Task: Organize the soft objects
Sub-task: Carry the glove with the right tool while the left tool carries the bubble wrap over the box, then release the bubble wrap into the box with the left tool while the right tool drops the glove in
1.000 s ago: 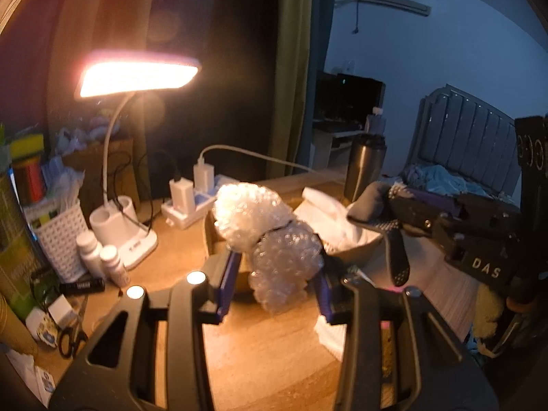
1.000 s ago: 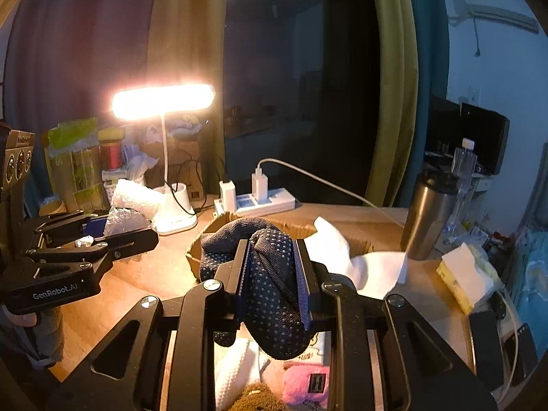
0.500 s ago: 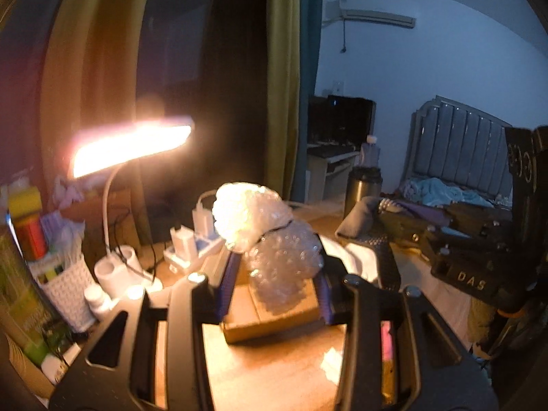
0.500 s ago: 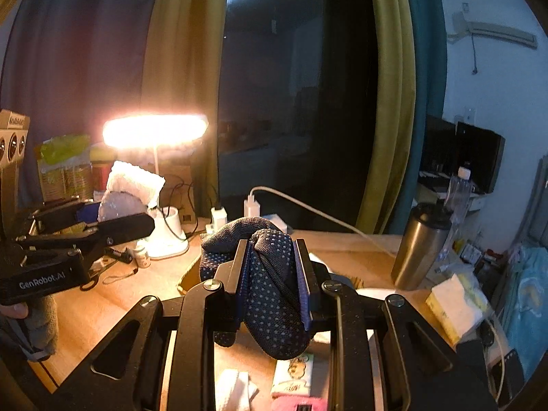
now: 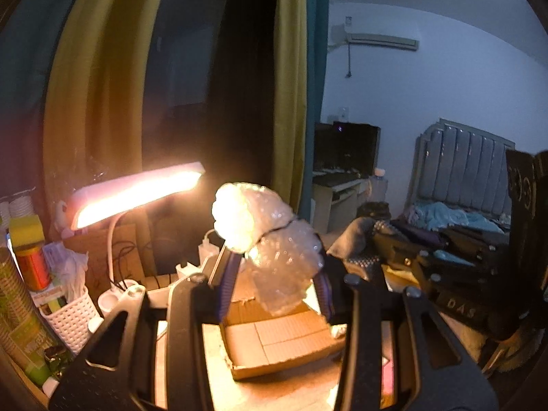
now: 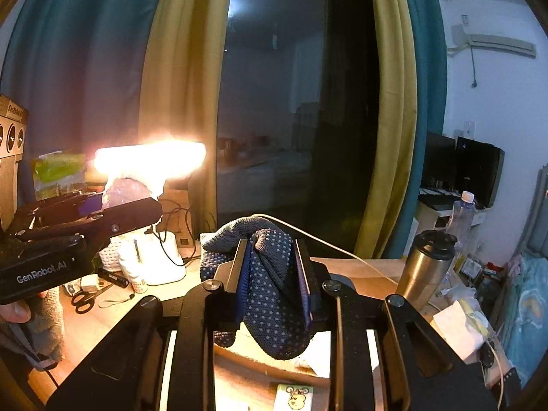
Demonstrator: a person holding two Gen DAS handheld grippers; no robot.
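My left gripper (image 5: 274, 274) is shut on a wad of clear bubble wrap (image 5: 270, 239) and holds it high above an open cardboard box (image 5: 281, 342) on the wooden desk. My right gripper (image 6: 274, 281) is shut on a dark blue dotted glove (image 6: 274, 294), raised above the desk. The right gripper with the glove shows at the right of the left wrist view (image 5: 370, 239). The left gripper with the bubble wrap shows at the left of the right wrist view (image 6: 102, 205).
A lit desk lamp (image 5: 137, 191) stands at the back left, with a white basket (image 5: 68, 315), cans and a power strip nearby. Scissors (image 6: 84, 299) lie on the desk. A steel tumbler (image 6: 424, 263) and tissues (image 6: 455, 328) stand at the right.
Both grippers have risen well above the desk with their loads still held. The box and desk items now sit lower in both views.
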